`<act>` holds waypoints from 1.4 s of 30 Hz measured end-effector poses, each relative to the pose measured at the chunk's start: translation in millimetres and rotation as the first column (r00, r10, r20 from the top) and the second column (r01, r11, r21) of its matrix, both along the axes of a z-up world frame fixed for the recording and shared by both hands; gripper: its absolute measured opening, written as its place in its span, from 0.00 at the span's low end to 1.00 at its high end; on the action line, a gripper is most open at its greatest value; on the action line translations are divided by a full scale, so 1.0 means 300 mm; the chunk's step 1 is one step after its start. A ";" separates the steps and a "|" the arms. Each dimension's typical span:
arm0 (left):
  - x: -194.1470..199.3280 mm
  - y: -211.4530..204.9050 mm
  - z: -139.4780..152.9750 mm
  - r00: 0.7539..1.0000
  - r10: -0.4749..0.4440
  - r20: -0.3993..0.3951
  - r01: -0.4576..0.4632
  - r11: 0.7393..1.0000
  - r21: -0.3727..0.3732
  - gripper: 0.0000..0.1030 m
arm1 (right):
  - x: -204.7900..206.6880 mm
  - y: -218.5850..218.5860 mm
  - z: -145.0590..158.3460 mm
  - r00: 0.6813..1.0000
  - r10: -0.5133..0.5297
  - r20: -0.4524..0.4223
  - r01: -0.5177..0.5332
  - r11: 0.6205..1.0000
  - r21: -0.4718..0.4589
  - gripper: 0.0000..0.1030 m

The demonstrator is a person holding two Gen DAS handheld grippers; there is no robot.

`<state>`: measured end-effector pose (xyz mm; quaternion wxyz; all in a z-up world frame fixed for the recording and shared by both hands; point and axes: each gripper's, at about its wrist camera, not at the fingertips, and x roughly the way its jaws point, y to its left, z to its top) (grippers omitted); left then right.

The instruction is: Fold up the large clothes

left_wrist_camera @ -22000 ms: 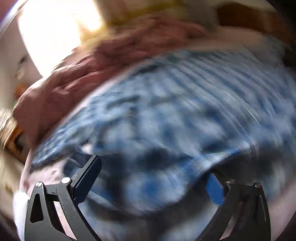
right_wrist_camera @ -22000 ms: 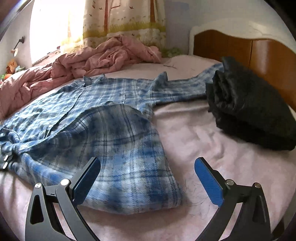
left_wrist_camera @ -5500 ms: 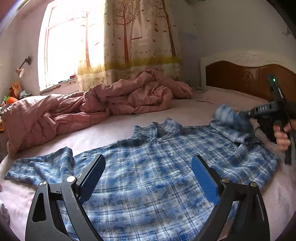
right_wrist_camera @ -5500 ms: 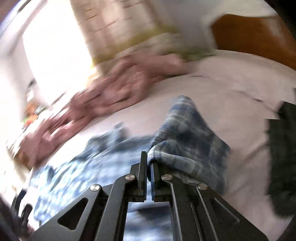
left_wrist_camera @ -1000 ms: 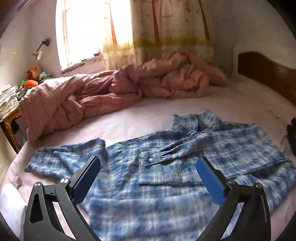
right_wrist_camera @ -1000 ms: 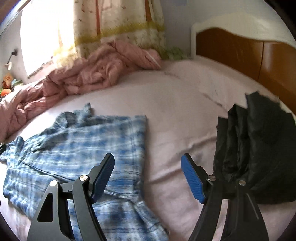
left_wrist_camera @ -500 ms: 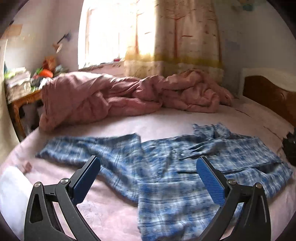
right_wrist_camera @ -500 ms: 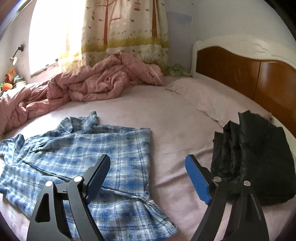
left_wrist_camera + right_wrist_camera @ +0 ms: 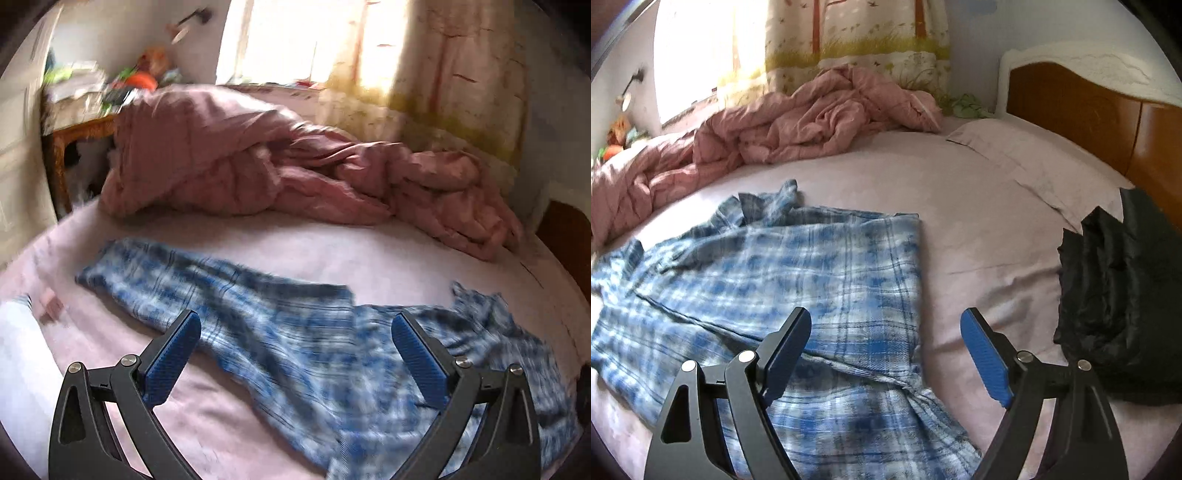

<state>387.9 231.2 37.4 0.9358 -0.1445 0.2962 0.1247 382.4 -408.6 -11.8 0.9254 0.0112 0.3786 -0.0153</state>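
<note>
A blue plaid shirt (image 9: 798,280) lies on the pink bed sheet (image 9: 979,221), its right side folded in to a straight edge and its collar pointing toward the quilt. In the left wrist view the shirt (image 9: 314,350) shows its left sleeve stretched out flat to the left. My left gripper (image 9: 295,350) is open and empty above the sleeve and the shirt's left side. My right gripper (image 9: 886,354) is open and empty above the shirt's folded right edge.
A crumpled pink quilt (image 9: 798,114) lies along the far side of the bed, also in the left wrist view (image 9: 277,170). A folded black jacket (image 9: 1123,295) lies at the right by the wooden headboard (image 9: 1089,110). A cluttered wooden side table (image 9: 74,122) stands at the left.
The left gripper has swung left, bringing the outstretched left sleeve and the side table into view. The right gripper has shifted little. Both stay open and the shirt has not moved.
</note>
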 end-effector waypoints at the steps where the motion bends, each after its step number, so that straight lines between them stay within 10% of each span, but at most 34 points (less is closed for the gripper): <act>1: 0.020 0.028 -0.033 1.000 -0.004 -0.023 0.003 0.999 -0.035 0.97 | 0.000 0.004 -0.006 1.000 0.005 -0.005 -0.005 1.000 -0.011 0.82; 11: 0.131 0.349 -0.377 0.980 0.098 -0.175 -0.156 0.923 -0.352 0.75 | 0.020 0.020 -0.036 0.996 0.054 -0.065 -0.051 0.997 0.053 0.82; 14: 0.150 0.353 -0.388 0.977 0.108 -0.182 -0.158 0.944 -0.291 0.69 | 0.039 0.010 -0.071 0.984 0.091 -0.155 -0.065 0.984 0.165 0.82; 15: 0.157 0.337 -0.383 0.974 0.115 -0.193 -0.160 0.959 -0.232 0.62 | 0.040 -0.001 -0.081 0.980 0.095 -0.175 -0.057 0.977 0.207 0.82; 17: 0.167 0.317 -0.383 0.968 0.109 -0.225 -0.148 0.975 -0.165 0.03 | 0.037 -0.011 -0.095 0.977 0.095 -0.191 -0.043 0.965 0.259 0.82; 19: 0.165 0.301 -0.369 0.965 0.099 -0.244 -0.131 0.984 -0.119 0.02 | 0.037 -0.001 -0.091 0.978 0.096 -0.184 -0.054 0.975 0.217 0.82; 24: 0.071 0.148 -0.131 1.000 0.006 0.009 -0.005 0.998 -0.069 0.02 | 0.020 0.001 -0.075 0.983 0.087 -0.163 -0.053 0.978 0.203 0.82; 29: -0.019 -0.192 0.050 0.951 -0.271 0.149 0.273 0.962 0.007 0.03 | 0.015 0.000 -0.062 0.984 0.083 -0.155 -0.046 0.972 0.230 0.82; 34: 0.017 -0.447 -0.024 0.916 -0.399 0.048 0.395 0.916 0.072 0.04 | -0.005 0.015 -0.042 0.988 0.077 -0.136 -0.046 0.974 0.221 0.82; 42: -0.010 -0.474 -0.139 0.926 -0.356 -0.129 0.362 0.932 0.030 0.47 | -0.023 0.027 -0.012 0.991 0.082 -0.109 -0.059 0.978 0.201 0.82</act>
